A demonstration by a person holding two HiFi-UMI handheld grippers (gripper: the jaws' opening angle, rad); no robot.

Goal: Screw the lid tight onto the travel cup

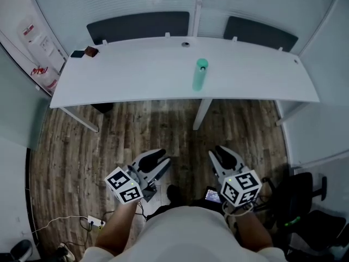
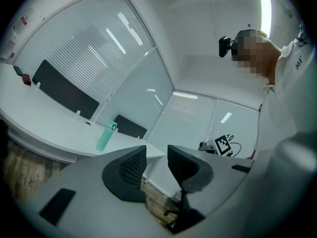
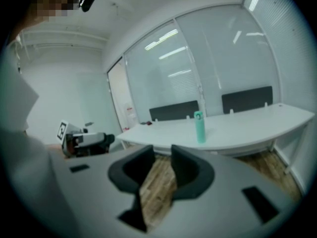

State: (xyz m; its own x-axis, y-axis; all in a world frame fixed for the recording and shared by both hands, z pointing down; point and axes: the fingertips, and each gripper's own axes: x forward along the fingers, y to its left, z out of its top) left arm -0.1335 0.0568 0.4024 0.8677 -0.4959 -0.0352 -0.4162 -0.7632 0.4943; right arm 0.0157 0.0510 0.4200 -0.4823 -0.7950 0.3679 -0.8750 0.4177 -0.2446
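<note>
A teal travel cup point(image 1: 200, 74) stands upright on the white table point(image 1: 136, 75), right of its middle, with its lid point(image 1: 202, 64) on top. It also shows far off in the left gripper view as the cup point(image 2: 106, 136) and in the right gripper view as the cup point(image 3: 199, 127). I stand well back from the table, over the wooden floor. My left gripper point(image 1: 161, 157) point(image 2: 157, 155) is held low near my body, jaws apart with nothing between them. My right gripper point(image 1: 222, 150) point(image 3: 162, 155) is beside it, also open and empty.
Two dark chair backs point(image 1: 139, 25) point(image 1: 260, 33) stand behind the table. Small dark items point(image 1: 86, 52) lie at its far left corner, and a small round thing point(image 1: 186, 44) sits near its back edge. A power strip point(image 1: 96, 221) lies on the floor at left, a black office chair point(image 1: 305, 201) at right.
</note>
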